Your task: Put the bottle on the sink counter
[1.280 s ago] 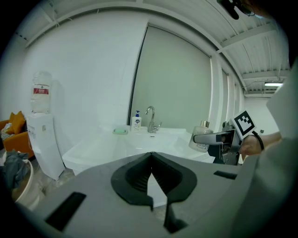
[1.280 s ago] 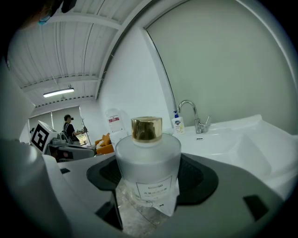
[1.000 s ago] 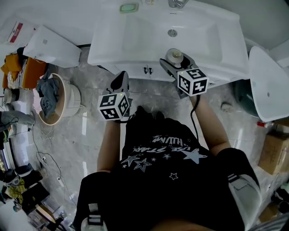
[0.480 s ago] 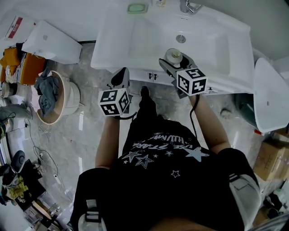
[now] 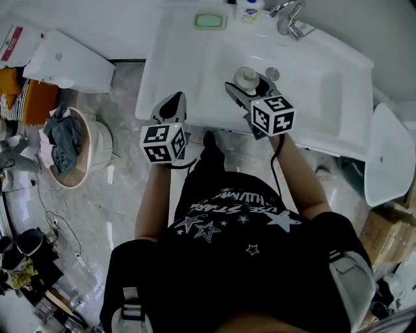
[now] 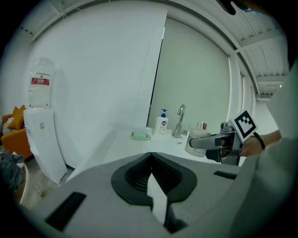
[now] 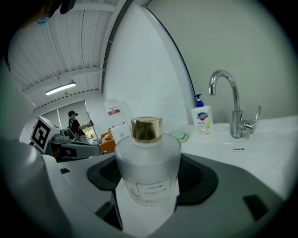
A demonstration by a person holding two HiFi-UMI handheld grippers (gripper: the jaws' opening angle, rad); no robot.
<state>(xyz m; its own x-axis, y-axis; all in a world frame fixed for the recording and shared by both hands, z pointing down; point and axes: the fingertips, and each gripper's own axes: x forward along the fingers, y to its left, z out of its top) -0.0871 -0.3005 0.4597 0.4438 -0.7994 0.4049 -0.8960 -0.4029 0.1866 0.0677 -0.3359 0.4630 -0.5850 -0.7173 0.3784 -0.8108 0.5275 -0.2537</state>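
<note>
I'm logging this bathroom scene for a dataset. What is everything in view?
bottle: one, frosted, gold cap, in right gripper
sink: one, white, ahead
faucet: one, chrome, sink's back
soap dispenser: one, white, beside faucet
soap dish: one, green, counter's back left
white panels: two, either side of sink
tub of clothes: one, pale, floor left
left gripper: one, grey, shut, empty
right gripper: one, grey, shut on bottle

"99.9" on soap dispenser (image 7: 201, 122), "STAR" on black shirt (image 5: 250, 218), bottle (image 7: 148, 160) label illegible

Hand-held gripper (image 6: 151, 159) jaws together, soap dish (image 6: 140, 135), faucet (image 6: 179, 122)
</note>
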